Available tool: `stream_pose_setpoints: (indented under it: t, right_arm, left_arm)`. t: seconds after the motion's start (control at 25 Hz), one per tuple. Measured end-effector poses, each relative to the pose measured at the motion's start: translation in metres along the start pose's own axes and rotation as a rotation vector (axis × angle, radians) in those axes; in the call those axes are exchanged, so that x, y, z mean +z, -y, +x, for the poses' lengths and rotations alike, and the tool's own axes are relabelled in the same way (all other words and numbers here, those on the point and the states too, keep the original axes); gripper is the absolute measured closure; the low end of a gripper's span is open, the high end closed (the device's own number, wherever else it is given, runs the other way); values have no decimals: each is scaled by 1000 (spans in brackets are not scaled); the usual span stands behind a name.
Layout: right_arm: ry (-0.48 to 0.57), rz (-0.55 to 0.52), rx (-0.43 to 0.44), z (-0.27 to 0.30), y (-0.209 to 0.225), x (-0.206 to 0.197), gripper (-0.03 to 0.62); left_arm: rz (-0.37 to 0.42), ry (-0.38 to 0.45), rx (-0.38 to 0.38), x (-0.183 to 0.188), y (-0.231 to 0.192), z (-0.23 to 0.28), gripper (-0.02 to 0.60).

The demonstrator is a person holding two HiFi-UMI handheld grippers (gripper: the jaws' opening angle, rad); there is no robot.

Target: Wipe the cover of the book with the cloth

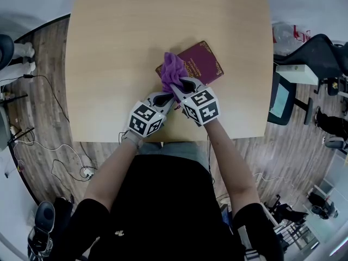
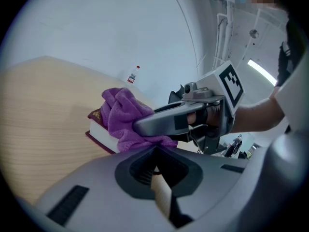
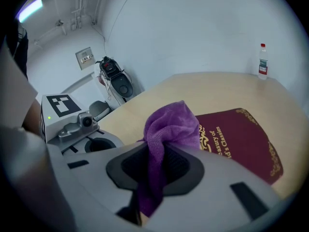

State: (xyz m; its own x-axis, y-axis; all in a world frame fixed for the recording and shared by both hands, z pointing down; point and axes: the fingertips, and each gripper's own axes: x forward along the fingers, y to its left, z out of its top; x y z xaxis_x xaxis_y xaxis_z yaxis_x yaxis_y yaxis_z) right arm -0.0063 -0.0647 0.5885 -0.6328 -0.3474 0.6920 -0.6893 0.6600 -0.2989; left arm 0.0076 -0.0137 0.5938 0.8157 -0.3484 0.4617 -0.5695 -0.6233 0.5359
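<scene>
The right hand-held gripper (image 3: 158, 151) is clamped on a purple cloth (image 3: 170, 123), whose bunched upper part rests on the near-left corner of a maroon hardcover book (image 3: 241, 135) lying flat on the wooden counter (image 1: 136, 37). The left hand-held gripper (image 2: 155, 150) sits just beside it over the counter, its jaws drawn together with nothing between them

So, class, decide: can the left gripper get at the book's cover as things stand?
Probably yes. The left gripper sits at the near corner of the book, and most of the cover lies bare; only the cloth held in the right gripper crowds that corner.
</scene>
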Motion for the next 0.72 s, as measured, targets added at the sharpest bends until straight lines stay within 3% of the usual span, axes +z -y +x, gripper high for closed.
stream_pose_setpoints:
  t: [0.72]
  right_arm:
    - [-34, -78, 31, 22, -3, 19, 513]
  left_arm:
    - [-12, 11, 1, -1, -1, -1, 563]
